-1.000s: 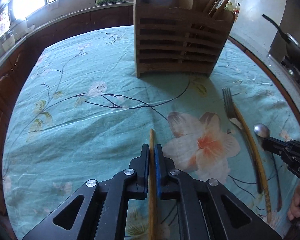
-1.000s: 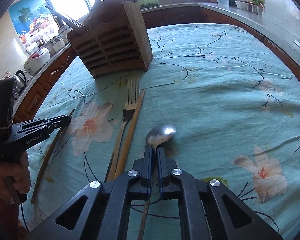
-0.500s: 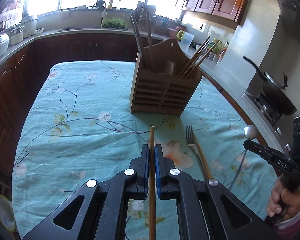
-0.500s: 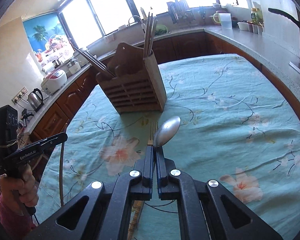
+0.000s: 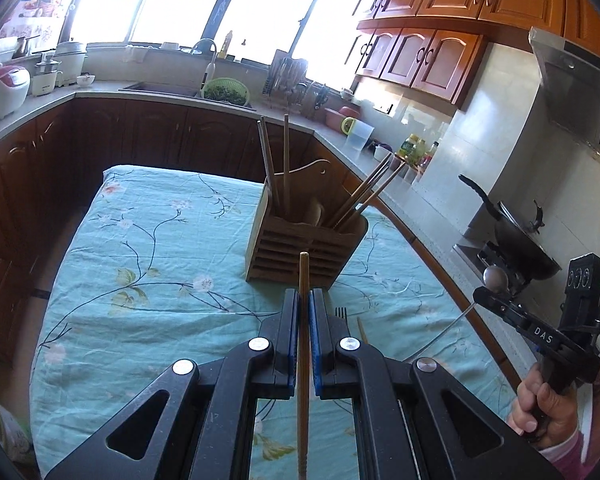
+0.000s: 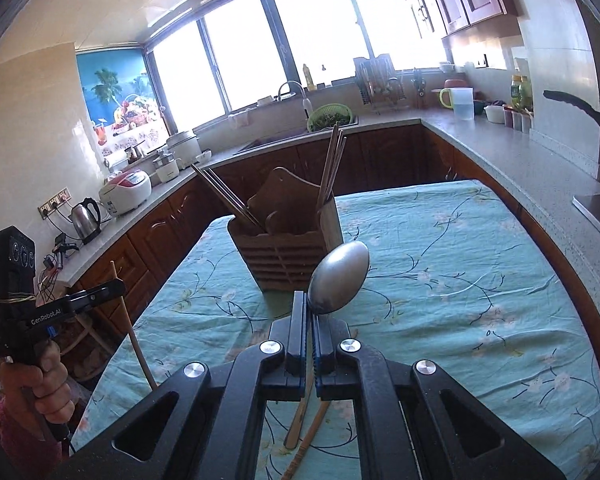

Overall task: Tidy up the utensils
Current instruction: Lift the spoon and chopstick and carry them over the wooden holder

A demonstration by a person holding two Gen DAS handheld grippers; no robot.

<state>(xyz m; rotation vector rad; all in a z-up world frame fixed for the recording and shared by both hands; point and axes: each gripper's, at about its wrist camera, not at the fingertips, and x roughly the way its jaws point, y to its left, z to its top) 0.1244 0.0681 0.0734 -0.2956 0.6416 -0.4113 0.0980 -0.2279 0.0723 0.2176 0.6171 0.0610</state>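
My left gripper (image 5: 304, 300) is shut on a wooden chopstick (image 5: 303, 276) and holds it in the air, tip towards the wooden utensil holder (image 5: 300, 248). My right gripper (image 6: 307, 312) is shut on a metal spoon (image 6: 338, 278), bowl up, above the table in front of the holder (image 6: 288, 260). The holder stands on the table and has several chopsticks in it. A fork (image 5: 341, 313) and another chopstick (image 5: 362, 330) lie on the cloth under my grippers. The right gripper with the spoon also shows in the left wrist view (image 5: 482, 294), the left gripper in the right wrist view (image 6: 116, 286).
The table has a teal floral cloth (image 5: 160, 248). Kitchen counters run around it, with a sink (image 6: 284, 136), a rice cooker (image 6: 126, 192), a kettle (image 6: 85, 218) and a wok (image 5: 520, 240) on the stove at the right.
Both grippers have risen well above the table, lifting the chopstick and the spoon off the cloth. The holder now sits lower and farther off in both views.
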